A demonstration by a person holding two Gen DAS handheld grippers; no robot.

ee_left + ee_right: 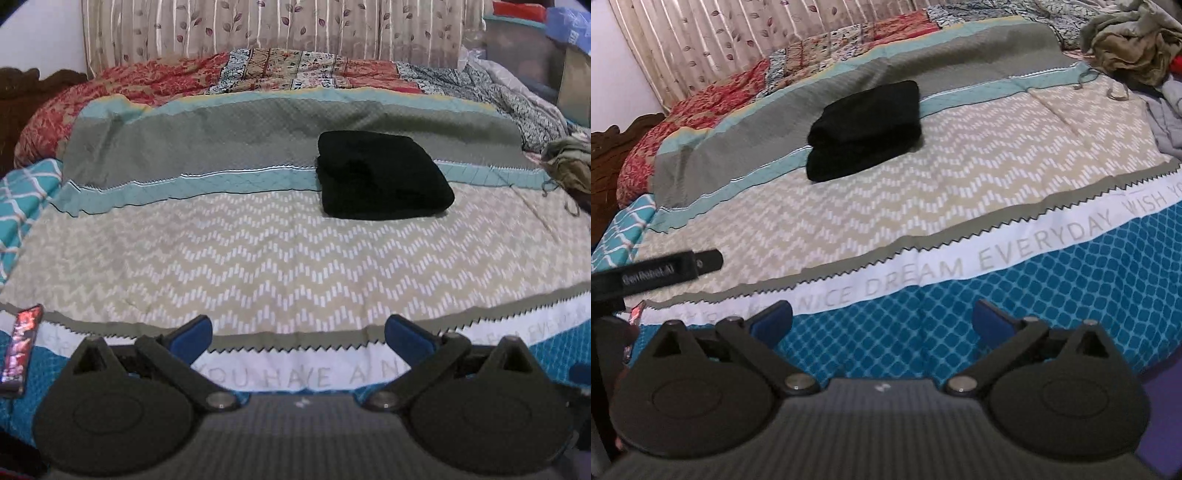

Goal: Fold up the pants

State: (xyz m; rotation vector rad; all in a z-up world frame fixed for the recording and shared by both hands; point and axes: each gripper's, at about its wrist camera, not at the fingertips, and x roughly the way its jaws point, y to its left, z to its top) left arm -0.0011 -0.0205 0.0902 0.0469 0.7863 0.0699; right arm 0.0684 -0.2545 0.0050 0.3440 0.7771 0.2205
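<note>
Black pants (380, 175) lie folded into a thick square bundle on the patterned bedspread (258, 258), across the teal stripe. My left gripper (297, 330) hovers well short of them near the bed's front edge, open, nothing between its blue pads. In the right wrist view the same folded pants (866, 129) sit at upper centre. My right gripper (882, 317) is far back over the blue diamond band, jaws wide apart and empty. The left gripper's black body (657, 271) shows at the left edge of that view.
A pile of olive and grey clothes (1134, 40) lies at the bed's far right. A red and patterned quilt (221, 77) is bunched along the back before a leaf-print curtain (258, 26). A phone (22, 347) rests at the front left. Storage boxes (524, 44) stand at back right.
</note>
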